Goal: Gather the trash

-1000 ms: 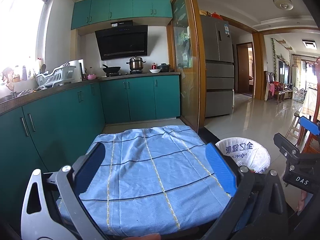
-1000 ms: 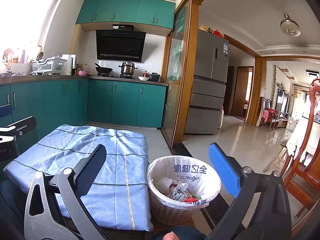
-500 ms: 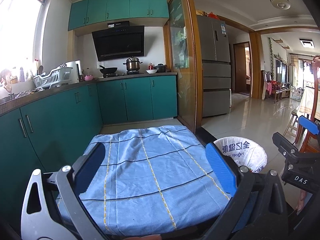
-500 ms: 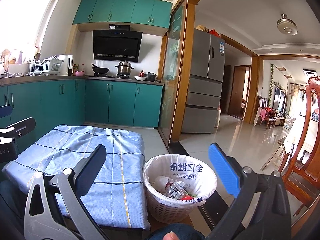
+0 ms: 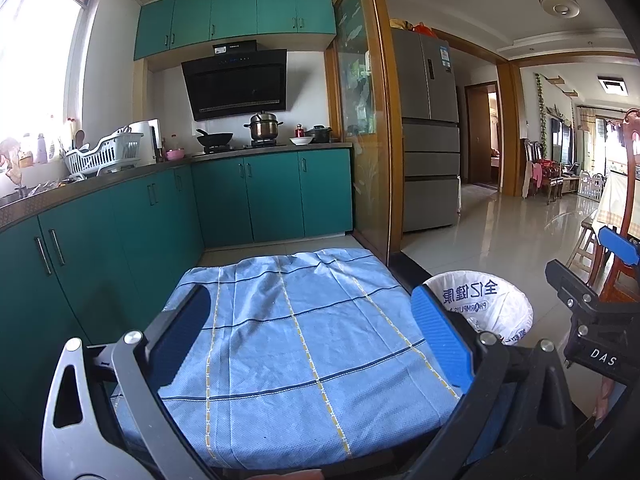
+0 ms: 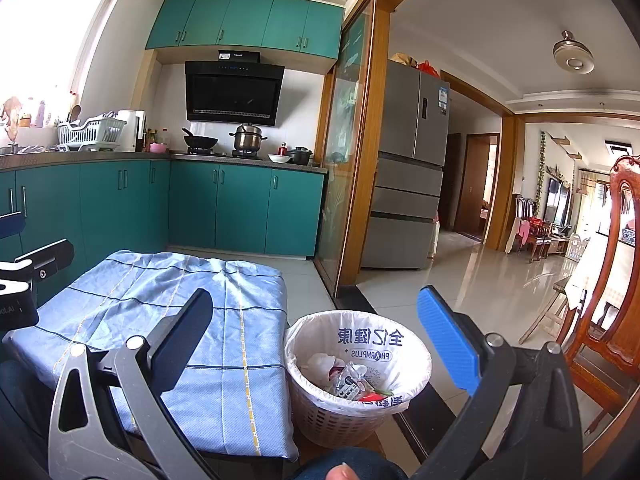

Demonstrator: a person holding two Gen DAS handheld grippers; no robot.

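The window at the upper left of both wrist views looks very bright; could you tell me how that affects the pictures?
Left wrist view: the window is blown out white, its sill items hazy. Right wrist view: the same window is overexposed, while the waste basket stays sharp.

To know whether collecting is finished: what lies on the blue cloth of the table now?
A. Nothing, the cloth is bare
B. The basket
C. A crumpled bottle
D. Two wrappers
A: the blue cloth shows no item; the trash sits inside the basket beside it.
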